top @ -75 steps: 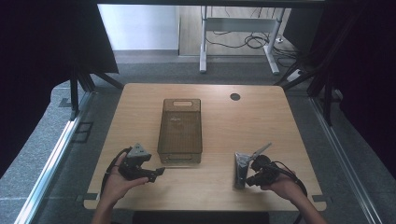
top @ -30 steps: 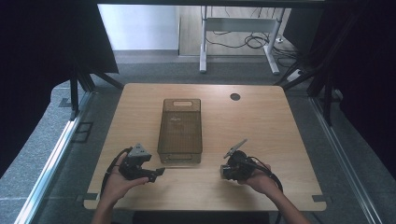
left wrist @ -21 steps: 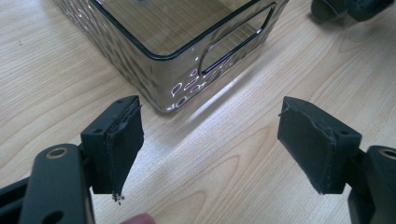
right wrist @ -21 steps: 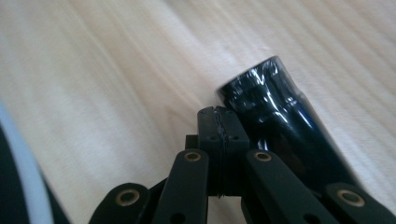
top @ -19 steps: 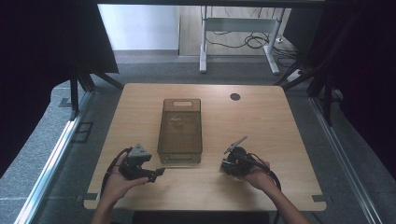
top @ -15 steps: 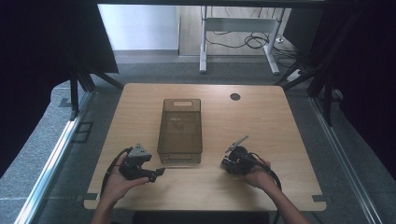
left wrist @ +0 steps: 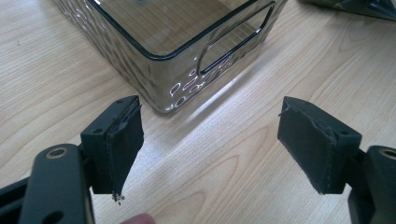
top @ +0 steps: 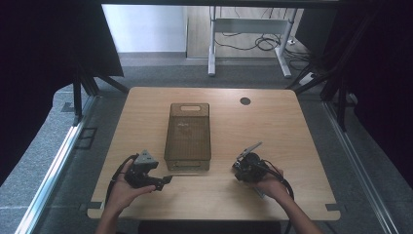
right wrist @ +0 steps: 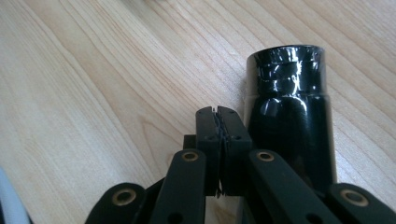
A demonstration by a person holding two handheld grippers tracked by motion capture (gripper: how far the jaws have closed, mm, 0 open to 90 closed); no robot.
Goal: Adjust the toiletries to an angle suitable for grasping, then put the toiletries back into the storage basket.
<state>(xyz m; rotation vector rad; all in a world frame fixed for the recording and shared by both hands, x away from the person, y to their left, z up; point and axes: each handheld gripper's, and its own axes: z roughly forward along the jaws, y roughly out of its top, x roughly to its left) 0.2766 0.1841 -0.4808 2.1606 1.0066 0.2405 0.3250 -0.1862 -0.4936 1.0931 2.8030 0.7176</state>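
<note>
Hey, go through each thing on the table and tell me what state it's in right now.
Clear bin: upright on the table, open at the top, nothing visible inside.
Left hand-held gripper: jaws wide open, nothing between them, pointed at the bin's near corner.
Right hand-held gripper: jaws pressed together, holding nothing.
Black cylinder: on the table beside the right hand-held gripper, not gripped.

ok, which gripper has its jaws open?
The left gripper: its jaws stand wide apart, facing the bin. The right gripper has pads together, nothing between, beside a black cylinder.
</note>
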